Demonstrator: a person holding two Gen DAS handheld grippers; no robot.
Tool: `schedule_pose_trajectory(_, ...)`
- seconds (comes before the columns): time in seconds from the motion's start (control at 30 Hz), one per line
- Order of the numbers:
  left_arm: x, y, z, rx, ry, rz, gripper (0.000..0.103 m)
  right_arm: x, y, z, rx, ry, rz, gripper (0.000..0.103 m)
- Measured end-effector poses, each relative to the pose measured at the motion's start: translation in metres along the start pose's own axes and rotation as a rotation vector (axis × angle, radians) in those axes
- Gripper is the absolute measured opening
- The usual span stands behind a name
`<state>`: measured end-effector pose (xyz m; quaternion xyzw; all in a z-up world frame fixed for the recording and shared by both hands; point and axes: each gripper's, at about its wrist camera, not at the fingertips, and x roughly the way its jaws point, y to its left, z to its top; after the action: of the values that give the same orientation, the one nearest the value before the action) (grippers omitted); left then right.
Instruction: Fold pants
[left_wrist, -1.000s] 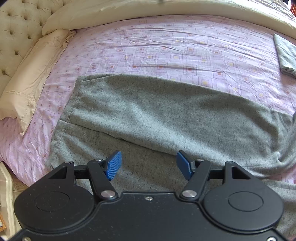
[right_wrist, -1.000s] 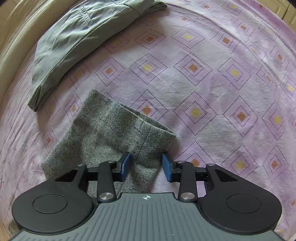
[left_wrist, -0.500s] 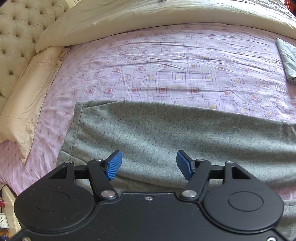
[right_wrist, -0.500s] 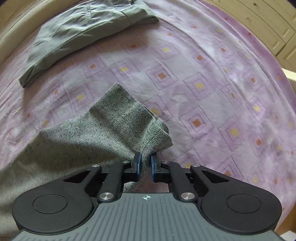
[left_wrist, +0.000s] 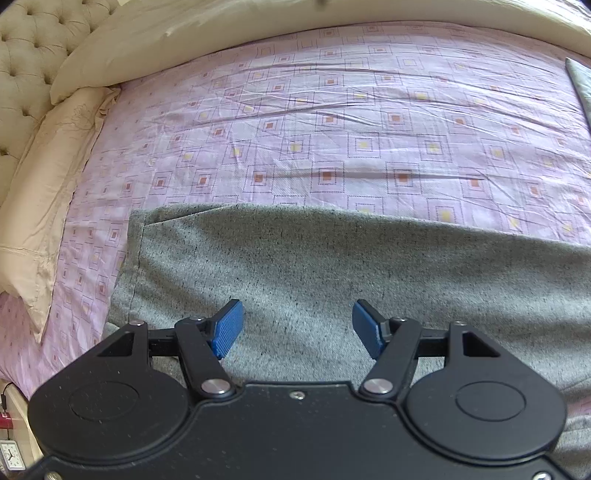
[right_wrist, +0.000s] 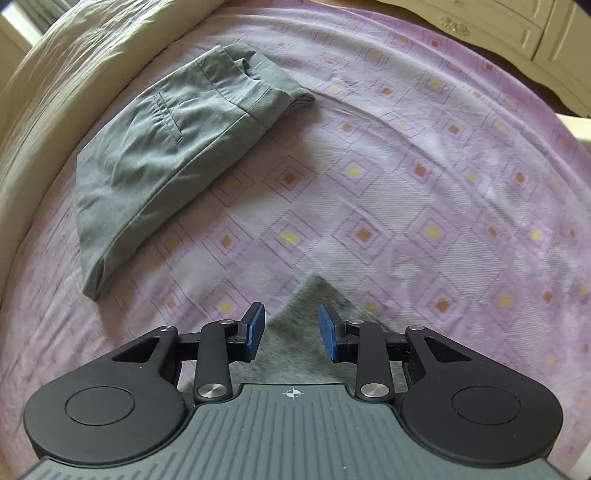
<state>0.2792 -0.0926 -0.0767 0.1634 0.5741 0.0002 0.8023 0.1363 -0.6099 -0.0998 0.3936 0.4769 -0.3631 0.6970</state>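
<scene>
Speckled grey pants (left_wrist: 332, 266) lie flat across the purple patterned bed sheet (left_wrist: 332, 129), waistband end at the left. My left gripper (left_wrist: 295, 328) hovers over them near that end, open, its blue pads well apart with nothing pinched. In the right wrist view only the pointed end of a grey pant leg (right_wrist: 310, 299) shows, blurred, below my right gripper (right_wrist: 291, 332). Its jaws are opening. The cloth lies under the gap and the pads do not press on it.
A second pair of grey-green pants (right_wrist: 166, 155) lies folded at the back left of the right wrist view. A cream pillow (left_wrist: 44, 192), a tufted headboard (left_wrist: 26, 55) and a rolled cream duvet (left_wrist: 258, 22) border the bed. Wooden drawers (right_wrist: 517, 26) stand beyond it.
My right gripper shut on the leg end, rose with it, and has now opened off it. The upper pant leg has swung into line over the lower one. My left gripper stayed open and drifted.
</scene>
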Motion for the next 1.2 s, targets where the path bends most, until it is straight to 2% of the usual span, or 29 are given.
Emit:
schedule_pose_trajectory(0.27, 0.027, 0.009, 0.024, -0.026, 0.035, 0.001, 0.069, 0.053, 0.028, 0.002, 0.102, 0.095, -0.152, 0.032)
schedule_pose_trajectory(0.4, 0.044, 0.011, 0.039, -0.05, 0.058, -0.01, 0.069, 0.059, 0.035, -0.007, 0.033, 0.075, -0.222, 0.029)
schedule_pose_trajectory(0.43, 0.048, 0.011, 0.043, -0.055, 0.063, -0.013, 0.069, 0.058, 0.037, -0.009, 0.005, 0.072, -0.234, 0.017)
schedule_pose_trajectory(0.47, 0.051, 0.01, 0.046, -0.059, 0.066, -0.017, 0.069, 0.055, 0.037, -0.012, -0.026, 0.069, -0.243, 0.013)
schedule_pose_trajectory(0.63, 0.062, 0.0, 0.06, -0.065, 0.082, -0.043, 0.069, 0.026, 0.022, -0.032, -0.066, 0.034, -0.199, 0.007)
schedule_pose_trajectory(0.87, 0.062, -0.028, 0.067, -0.057, 0.095, -0.101, 0.069, -0.018, -0.006, -0.06, -0.035, 0.008, -0.16, 0.006)
schedule_pose_trajectory(1.03, 0.06, -0.05, 0.064, -0.048, 0.104, -0.141, 0.07, -0.03, -0.03, -0.085, 0.009, 0.018, -0.15, 0.006)
schedule_pose_trajectory(1.1, 0.066, -0.059, 0.063, -0.051, 0.132, -0.154, 0.075, -0.03, -0.037, -0.095, 0.02, 0.027, -0.15, 0.006)
schedule_pose_trajectory(1.2, 0.079, -0.066, 0.06, -0.096, 0.193, -0.162, 0.075, -0.03, -0.047, -0.11, 0.051, 0.042, -0.144, 0.006)
